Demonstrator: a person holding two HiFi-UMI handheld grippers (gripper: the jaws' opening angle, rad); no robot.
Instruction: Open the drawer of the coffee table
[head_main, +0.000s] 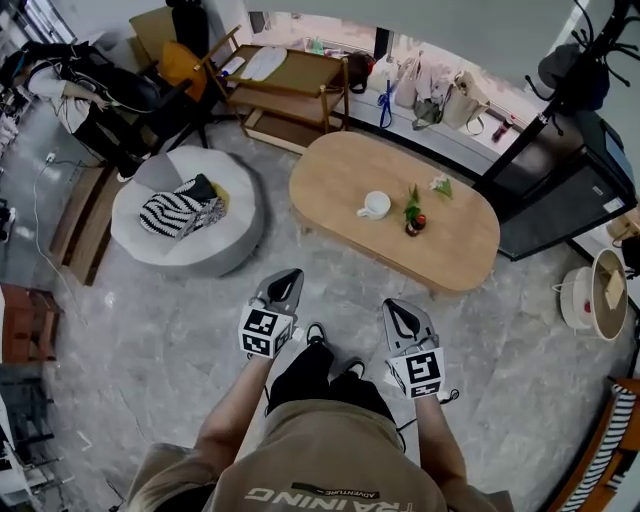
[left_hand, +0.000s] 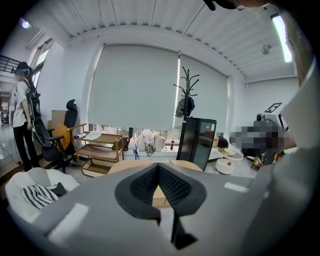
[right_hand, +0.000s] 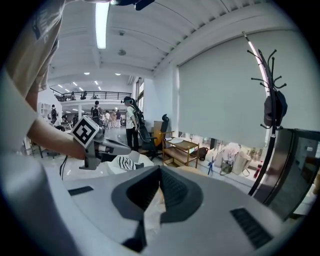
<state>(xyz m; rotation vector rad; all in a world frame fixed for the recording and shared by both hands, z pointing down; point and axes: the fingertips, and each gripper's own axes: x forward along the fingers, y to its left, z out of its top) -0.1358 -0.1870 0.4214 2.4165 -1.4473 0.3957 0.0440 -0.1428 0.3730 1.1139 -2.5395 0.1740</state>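
Left gripper (head_main: 285, 281) and right gripper (head_main: 401, 312) were closed and empty, well apart from the oval light-wood coffee table (head_main: 340, 180); drawer unseen, opening seemingly not started.

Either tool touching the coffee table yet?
No, the left tool and right tool hang above the floor, short of the coffee table.

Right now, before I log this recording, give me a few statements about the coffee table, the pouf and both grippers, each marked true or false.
1. A white cup stands on the coffee table. True.
2. The left gripper holds the cup. False: it is shut on nothing, short of the table.
3. A striped cushion lies on the round pouf. True.
4. The right gripper touches the coffee table. False: it is held over the floor, apart from the table.
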